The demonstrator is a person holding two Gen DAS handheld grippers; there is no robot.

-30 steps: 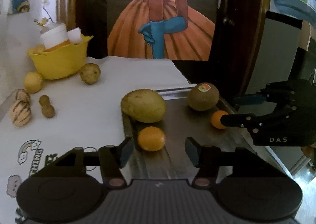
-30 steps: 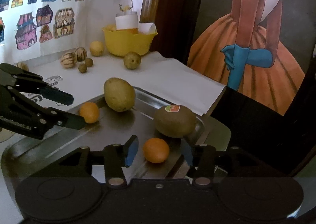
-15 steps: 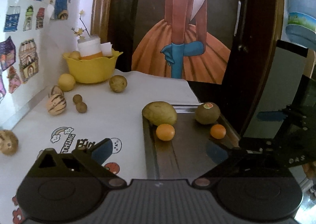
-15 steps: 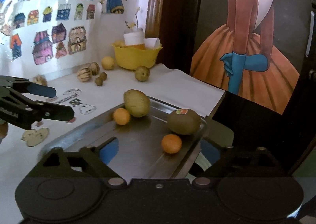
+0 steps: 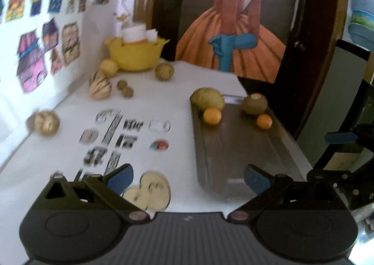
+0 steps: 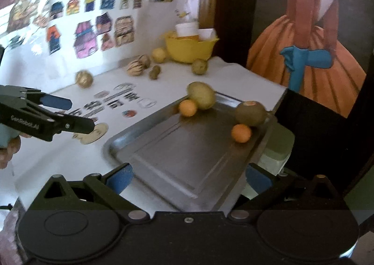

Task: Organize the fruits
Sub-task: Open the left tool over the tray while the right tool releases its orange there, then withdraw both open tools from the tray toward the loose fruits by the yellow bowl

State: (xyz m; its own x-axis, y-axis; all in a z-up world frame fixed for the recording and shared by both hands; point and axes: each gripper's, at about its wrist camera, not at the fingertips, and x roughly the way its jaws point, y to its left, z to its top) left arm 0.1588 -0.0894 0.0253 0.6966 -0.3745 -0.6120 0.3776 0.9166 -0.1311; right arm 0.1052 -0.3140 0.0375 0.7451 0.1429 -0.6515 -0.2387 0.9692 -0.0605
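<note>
Four fruits on one smooth metal tray (image 6: 187,162) at the bench (image 5: 163,85) edge: two small round oranges (image 6: 187,107) (image 6: 241,133), one oval yellow-green mango (image 6: 201,95), one fuzzy brown kiwi (image 6: 250,113) with a sticker on top. Six more pieces loose on the white bench beside one glossy yellow bowl (image 6: 189,50), among them one ribbed striped melon (image 5: 100,87). Both released, jaws spread, holding nothing: left hand-held gripper (image 5: 188,177), right hand-held gripper (image 6: 188,176).

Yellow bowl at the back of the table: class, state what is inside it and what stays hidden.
The yellow bowl shows a white cup, a smaller white container and something orange between them. The bowl's wall hides their lower parts and the bottom.
</note>
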